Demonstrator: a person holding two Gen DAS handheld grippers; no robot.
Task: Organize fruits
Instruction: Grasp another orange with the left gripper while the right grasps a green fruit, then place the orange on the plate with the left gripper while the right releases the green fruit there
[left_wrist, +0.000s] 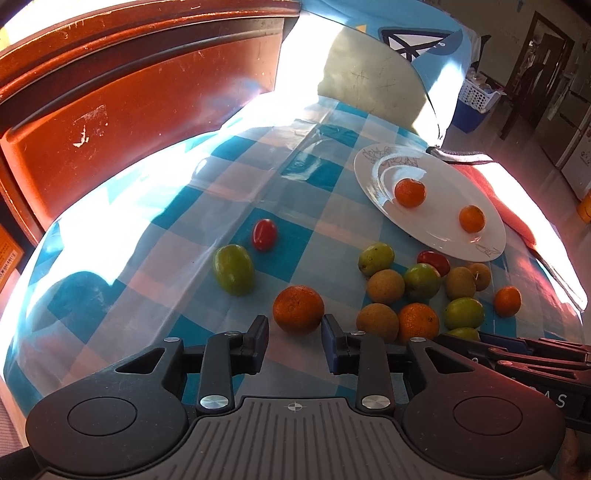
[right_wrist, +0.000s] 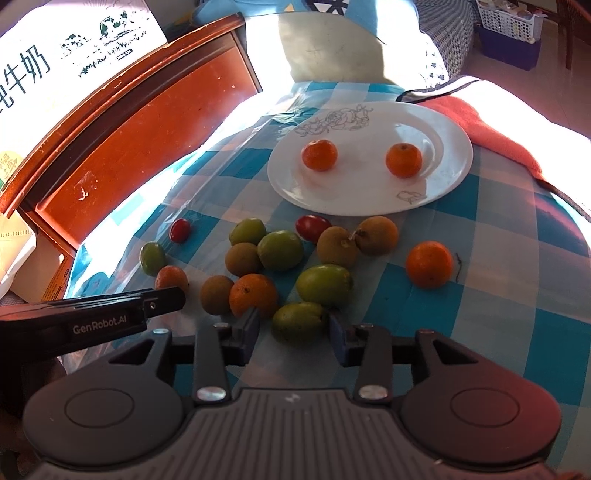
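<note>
Fruits lie scattered on a blue-and-white checked cloth (right_wrist: 498, 236), with two small oranges already on the white plate (right_wrist: 369, 199) at the far side. Left gripper (left_wrist: 294, 334): jaws wide apart, low over the cloth, with a loose orange (left_wrist: 298, 309) sitting just ahead of and between the fingertips, not gripped. Right gripper (right_wrist: 293, 328): jaws likewise wide, flanking a green fruit (right_wrist: 298, 322) that rests on the cloth between the two fingertips; whether the pads touch it cannot be told. Just beyond lies the main cluster: green fruits, brown round fruits, an orange (right_wrist: 253, 294) beside the right gripper's left finger, and a red tomato (right_wrist: 313, 227) near the plate's rim. Another orange (right_wrist: 429, 264) sits apart to the right; a second tomato (right_wrist: 180, 230) lies apart to the left, near the wooden headboard (right_wrist: 147, 122).
</note>
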